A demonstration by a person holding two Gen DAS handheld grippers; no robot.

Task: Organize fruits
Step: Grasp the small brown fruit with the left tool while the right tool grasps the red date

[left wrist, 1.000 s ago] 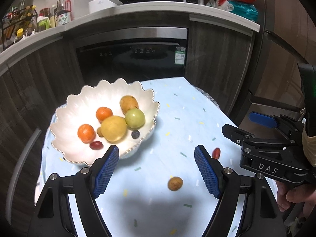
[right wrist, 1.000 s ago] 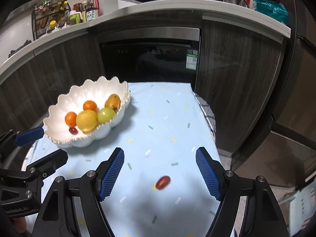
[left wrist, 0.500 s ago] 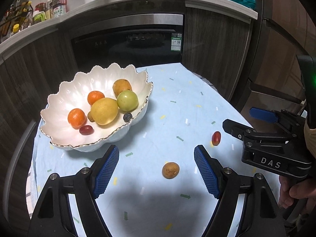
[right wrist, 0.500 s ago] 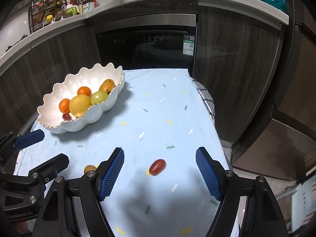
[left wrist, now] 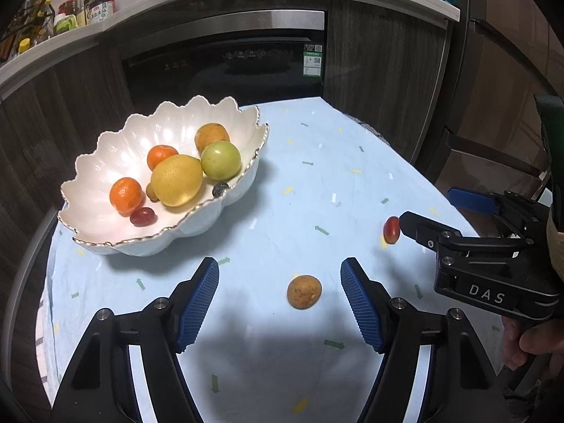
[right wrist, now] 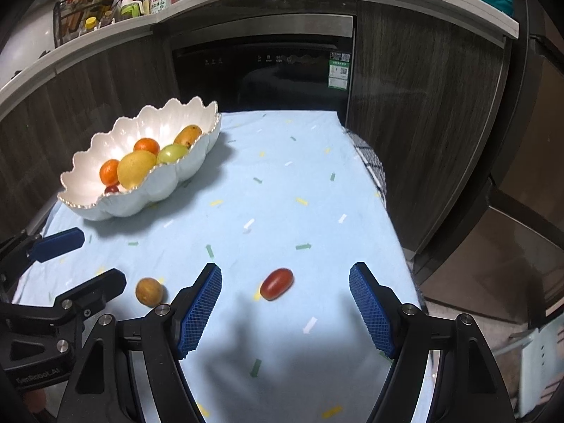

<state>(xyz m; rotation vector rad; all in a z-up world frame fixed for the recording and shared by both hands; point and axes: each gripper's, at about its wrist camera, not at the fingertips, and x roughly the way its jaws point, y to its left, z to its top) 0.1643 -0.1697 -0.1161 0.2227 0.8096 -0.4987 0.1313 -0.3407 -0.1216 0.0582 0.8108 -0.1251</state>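
Bare tablecloth (right wrist: pixel 282 183) across centre and right of right wrist frame: free passage. White bowl (left wrist: pixel 116 243) with piled fruit blocks upper left. Brown fruit (left wrist: pixel 304 291) lies between closing left gripper (left wrist: pixel 279 298) jaws, untouched. Red tomato (right wrist: pixel 276 283) sits between right gripper (right wrist: pixel 285 303) jaws, clear of both. Cabinets wall off top.
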